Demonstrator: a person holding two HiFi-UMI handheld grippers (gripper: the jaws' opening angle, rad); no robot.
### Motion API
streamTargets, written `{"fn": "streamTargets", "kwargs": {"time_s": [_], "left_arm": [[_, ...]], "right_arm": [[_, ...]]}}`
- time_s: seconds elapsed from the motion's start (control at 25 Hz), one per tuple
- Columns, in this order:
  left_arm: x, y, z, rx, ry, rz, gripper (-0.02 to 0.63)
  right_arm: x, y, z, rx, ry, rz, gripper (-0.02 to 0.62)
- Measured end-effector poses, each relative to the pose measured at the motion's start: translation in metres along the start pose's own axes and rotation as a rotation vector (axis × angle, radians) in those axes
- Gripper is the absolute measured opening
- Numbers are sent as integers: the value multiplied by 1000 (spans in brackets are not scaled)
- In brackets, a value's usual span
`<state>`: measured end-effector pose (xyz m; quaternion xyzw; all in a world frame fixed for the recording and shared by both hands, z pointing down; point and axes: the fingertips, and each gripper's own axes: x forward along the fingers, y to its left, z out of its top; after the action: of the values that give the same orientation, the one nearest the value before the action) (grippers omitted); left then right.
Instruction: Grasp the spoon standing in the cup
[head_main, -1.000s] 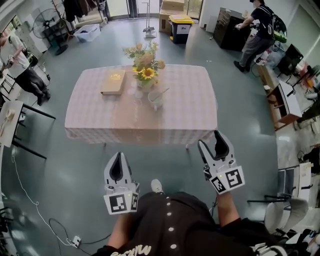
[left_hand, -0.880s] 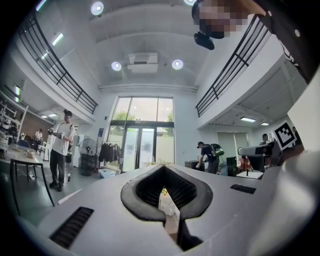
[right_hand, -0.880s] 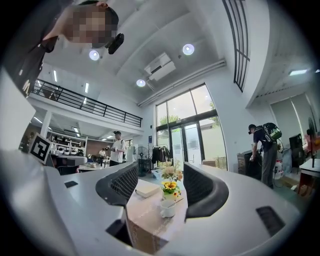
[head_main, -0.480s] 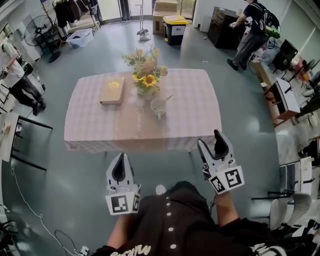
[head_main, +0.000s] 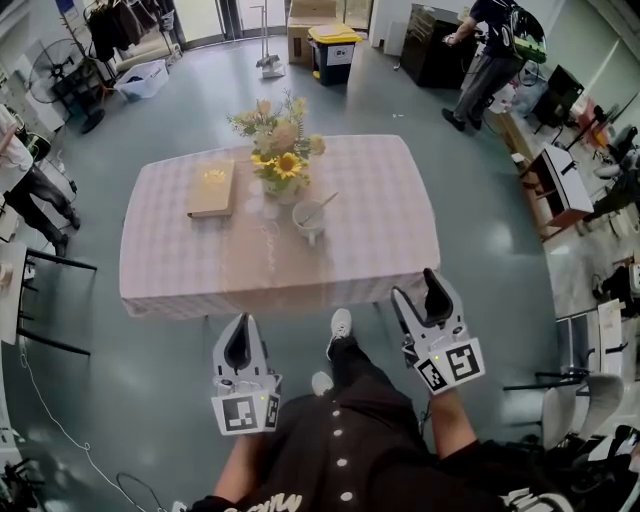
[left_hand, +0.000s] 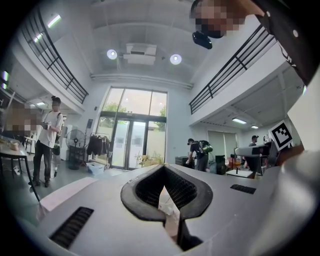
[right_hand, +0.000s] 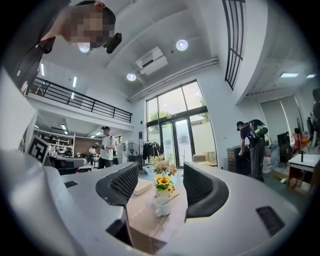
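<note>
Pale checked-cloth desk (head_main: 170, 270), both tools well short of it.
Head view: white ceramic cup (head_main: 308, 220) holds the slim leaning spoon (head_main: 323, 207) mid-desk. Left gripper view: left hand-held gripper (left_hand: 165, 172) closed, empty. Right gripper view: right hand-held gripper (right_hand: 161, 172) gaping, empty; a hasty reach could topple the cup.

head view: steeply down over desk (head_main: 390, 240), near side | right gripper view: low, faces far, shares desk, cup (head_main: 308, 217) | left gripper view: low, toward far doors (left_hand: 132, 145)

The person stands a step nearer the surface (head_main: 385, 225): a shoe (head_main: 340, 322) now reaches forward between the left tongs (head_main: 243, 320) and right tongs (head_main: 415, 284), and the surface's near edge lies closer to both. The cup (head_main: 308, 221) sits lower in the head view.
</note>
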<state>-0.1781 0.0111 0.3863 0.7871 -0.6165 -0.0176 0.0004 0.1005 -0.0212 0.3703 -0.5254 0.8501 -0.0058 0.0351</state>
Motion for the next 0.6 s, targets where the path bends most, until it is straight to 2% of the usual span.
{"fn": "streamTargets", "kwargs": {"time_s": [0.6], "left_arm": [[81, 13, 0, 8, -8, 9, 18]], "right_arm": [[70, -48, -2, 2, -15, -6, 262]]}}
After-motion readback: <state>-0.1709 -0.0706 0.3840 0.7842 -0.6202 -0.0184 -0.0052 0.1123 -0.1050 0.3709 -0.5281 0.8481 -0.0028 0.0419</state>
